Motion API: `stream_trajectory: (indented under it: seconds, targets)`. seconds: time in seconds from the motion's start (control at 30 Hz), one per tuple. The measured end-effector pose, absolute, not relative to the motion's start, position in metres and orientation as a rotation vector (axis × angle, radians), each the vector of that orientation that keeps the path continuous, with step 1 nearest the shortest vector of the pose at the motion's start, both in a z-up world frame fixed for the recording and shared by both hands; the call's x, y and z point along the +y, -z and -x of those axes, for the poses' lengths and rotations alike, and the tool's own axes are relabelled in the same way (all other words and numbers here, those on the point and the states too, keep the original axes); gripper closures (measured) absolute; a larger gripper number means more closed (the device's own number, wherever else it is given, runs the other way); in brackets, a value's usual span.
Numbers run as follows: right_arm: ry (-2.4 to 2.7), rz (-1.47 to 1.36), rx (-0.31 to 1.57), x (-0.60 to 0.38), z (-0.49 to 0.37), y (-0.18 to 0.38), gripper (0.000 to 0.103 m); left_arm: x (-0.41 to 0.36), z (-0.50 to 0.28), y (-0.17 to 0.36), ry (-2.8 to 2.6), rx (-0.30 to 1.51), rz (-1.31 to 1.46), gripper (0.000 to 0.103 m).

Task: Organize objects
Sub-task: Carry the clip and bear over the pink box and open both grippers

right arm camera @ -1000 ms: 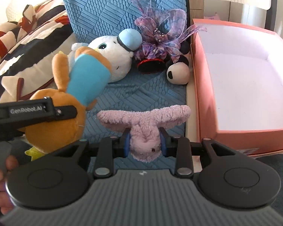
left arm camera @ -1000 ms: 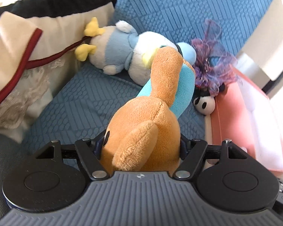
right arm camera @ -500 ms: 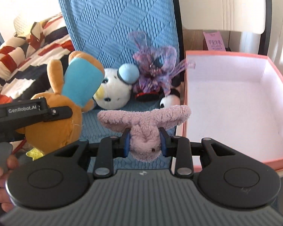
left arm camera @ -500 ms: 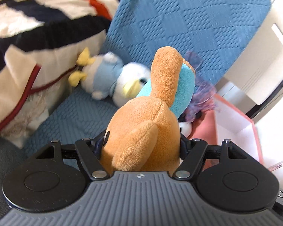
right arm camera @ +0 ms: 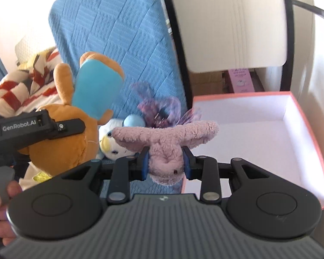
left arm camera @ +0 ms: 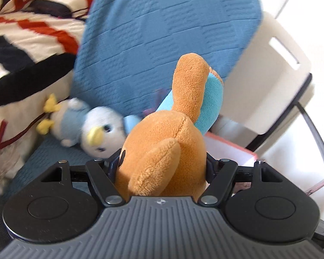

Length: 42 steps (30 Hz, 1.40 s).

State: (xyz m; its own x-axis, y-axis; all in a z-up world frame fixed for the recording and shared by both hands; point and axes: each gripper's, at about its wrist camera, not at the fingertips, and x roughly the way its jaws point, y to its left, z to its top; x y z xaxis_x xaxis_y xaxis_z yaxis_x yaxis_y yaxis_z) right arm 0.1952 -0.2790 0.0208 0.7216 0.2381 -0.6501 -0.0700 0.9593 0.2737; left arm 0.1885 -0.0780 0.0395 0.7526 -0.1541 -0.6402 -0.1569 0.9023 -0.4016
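Since a second ago you have raised both toys off the blue quilted cushion (right arm camera: 110, 32), and the white-lined pink box (right arm camera: 308, 129), then seen from close above, now sits lower and farther ahead on the right. Your left tongs (left arm camera: 162, 168) are clenched on the orange plush toy (left arm camera: 170, 142), gripping its body from both sides; its long ear and turquoise part stand up in front of the cushion. Your right tongs (right arm camera: 165, 161) are clamped around the lower end of the pale pink fleecy plush (right arm camera: 166, 138), whose two arms spread sideways above the blue pads, held in the air just left of the box's near corner. From the right wrist view, the orange toy hangs to the left of the pink one, near but apart. On the cushion below lie a white and light-blue duck plush (left arm camera: 97, 127), blurred, and a purple gauzy bow (right arm camera: 159, 110) next to it. A striped red, black and cream blanket (left arm camera: 26, 43) lies to the left.
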Motion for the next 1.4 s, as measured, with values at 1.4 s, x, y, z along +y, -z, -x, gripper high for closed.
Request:
stream_trajectory:
  seconds: [1.4]
  targets:
    - [-0.008, -0.307, 0.960, -0.420, -0.210, 0.103, 0.068, -0.255, -0.275, 0.071, 0.110, 0.974, 0.317, 0.027]
